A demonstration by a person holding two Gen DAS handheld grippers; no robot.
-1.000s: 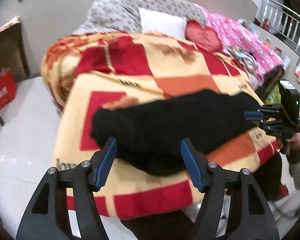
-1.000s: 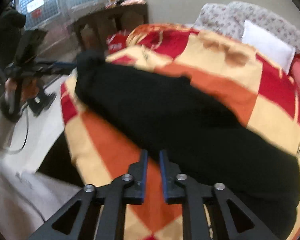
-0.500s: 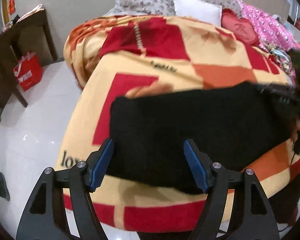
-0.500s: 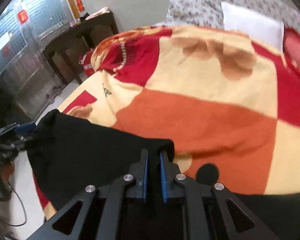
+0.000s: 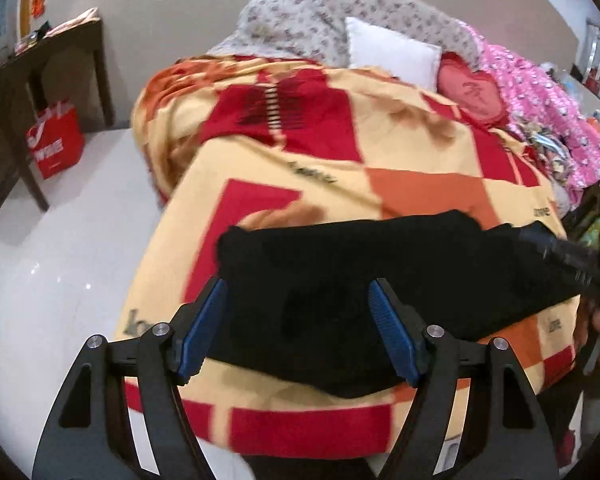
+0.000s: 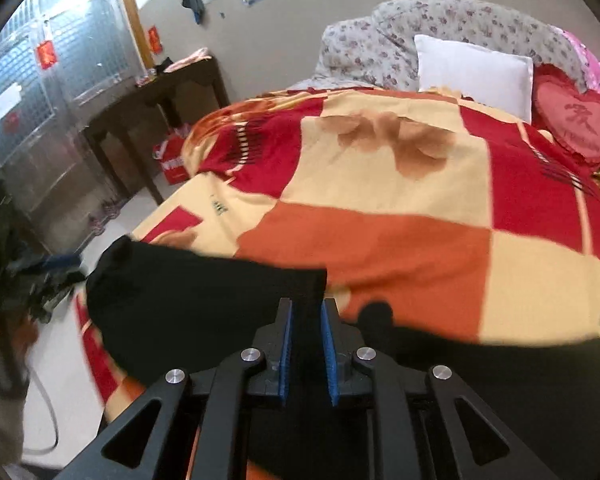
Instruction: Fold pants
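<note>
Black pants lie folded across the near end of a bed under a red, orange and cream blanket. My left gripper is open, just above the pants' near edge, holding nothing. My right gripper is nearly shut on a lifted fold of the pants, whose corner lies just beyond the pads. The right gripper also shows in the left wrist view, at the pants' right end. The left gripper shows blurred at the left edge of the right wrist view.
A white pillow, a red heart cushion and pink bedding lie at the bed's head. A dark wooden table with a red bag beneath stands left, on a white tiled floor.
My right gripper has carried the pants' end over toward the left, folding them shorter. My left gripper stayed open and drew closer to the pants' near edge.
</note>
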